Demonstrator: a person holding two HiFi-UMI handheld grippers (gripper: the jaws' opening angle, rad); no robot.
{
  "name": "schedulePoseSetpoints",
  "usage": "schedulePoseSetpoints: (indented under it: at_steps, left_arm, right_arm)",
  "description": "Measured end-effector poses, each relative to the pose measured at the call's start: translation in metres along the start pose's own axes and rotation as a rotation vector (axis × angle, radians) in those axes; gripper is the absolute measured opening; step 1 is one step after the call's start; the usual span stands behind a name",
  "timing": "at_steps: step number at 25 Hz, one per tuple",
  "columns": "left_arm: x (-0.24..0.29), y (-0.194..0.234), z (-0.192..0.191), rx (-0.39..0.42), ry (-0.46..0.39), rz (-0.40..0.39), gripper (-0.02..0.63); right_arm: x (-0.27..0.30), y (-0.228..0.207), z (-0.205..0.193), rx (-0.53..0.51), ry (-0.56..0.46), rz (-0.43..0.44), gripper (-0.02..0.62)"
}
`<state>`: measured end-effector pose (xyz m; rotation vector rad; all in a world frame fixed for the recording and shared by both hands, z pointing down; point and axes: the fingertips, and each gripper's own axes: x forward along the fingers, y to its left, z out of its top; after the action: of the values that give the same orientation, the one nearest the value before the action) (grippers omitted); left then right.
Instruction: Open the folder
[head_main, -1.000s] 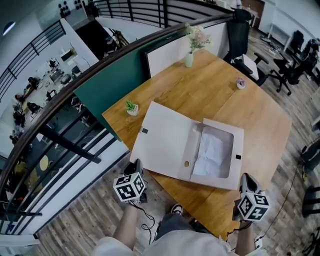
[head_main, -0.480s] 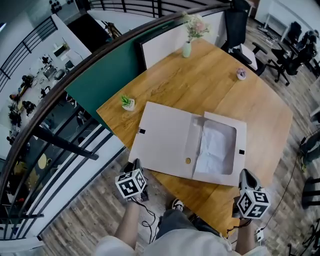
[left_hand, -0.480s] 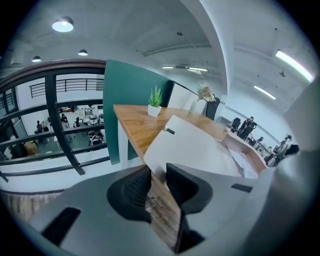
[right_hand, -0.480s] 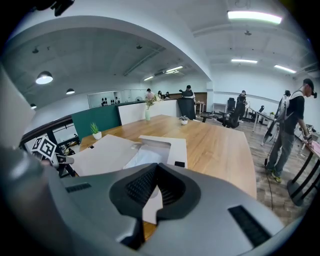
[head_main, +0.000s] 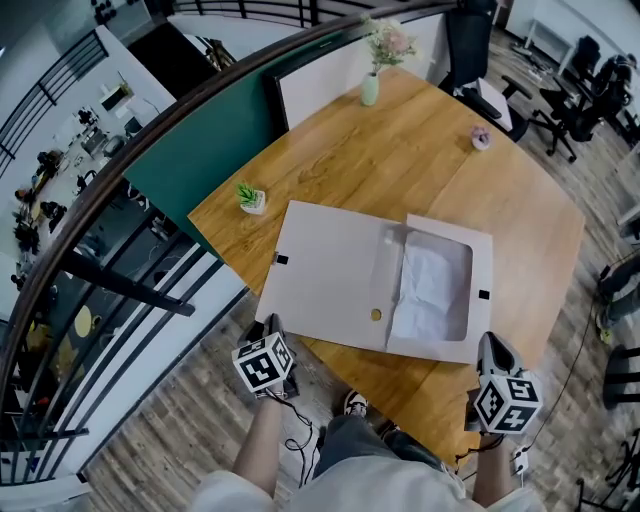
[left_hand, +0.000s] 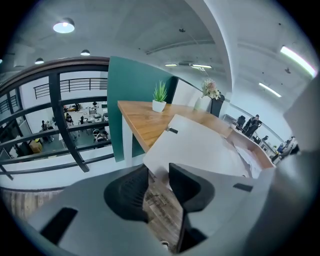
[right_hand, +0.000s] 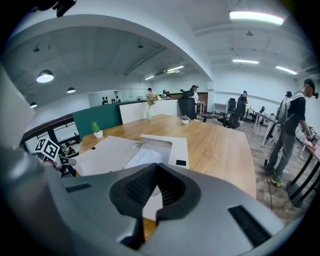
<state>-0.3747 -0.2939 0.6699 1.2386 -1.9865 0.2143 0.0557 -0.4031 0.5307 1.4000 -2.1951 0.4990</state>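
Wood table (head_main: 420, 150), white folder (head_main: 340, 280) lying open on it at the near-left edge. The lid is flat, its near-left corner hanging past that edge. The tray half sits toward the near-right corner, with white sheets (head_main: 430, 290) inside.

Left gripper (head_main: 272, 330) is off the table, just below the overhanging lid corner. Its jaws have just been opening and now stand a little apart. Nothing is between them, only floor showing through the gap in the left gripper view; the lid corner lies just past the tips.

Right gripper (head_main: 492, 350) is at the near edge by the near-right corner, jaws together, empty.

Potted plant (head_main: 249, 198) at the left edge, flower vase (head_main: 371, 88) at the far corner.
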Motion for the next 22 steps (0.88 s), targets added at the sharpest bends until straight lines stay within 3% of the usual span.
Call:
schedulePoseSetpoints:
  at_steps: [5, 11, 22]
  left_arm:
    - [-0.006, 0.005, 0.005, -0.058, -0.030, -0.012, 0.146]
    - [-0.022, 0.003, 0.016, -0.021, -0.084, -0.008, 0.192]
    - [-0.080, -0.008, 0.031, -0.097, -0.194, -0.006, 0.236]
  right_arm:
    - [-0.008, -0.004, -0.002, 0.004, -0.001, -0.006, 0.002]
    - [-0.019, -0.012, -0.004, 0.010, -0.017, -0.007, 0.002]
    - [-0.047, -0.031, 0.002, 0.027, -0.078, 0.019, 0.002]
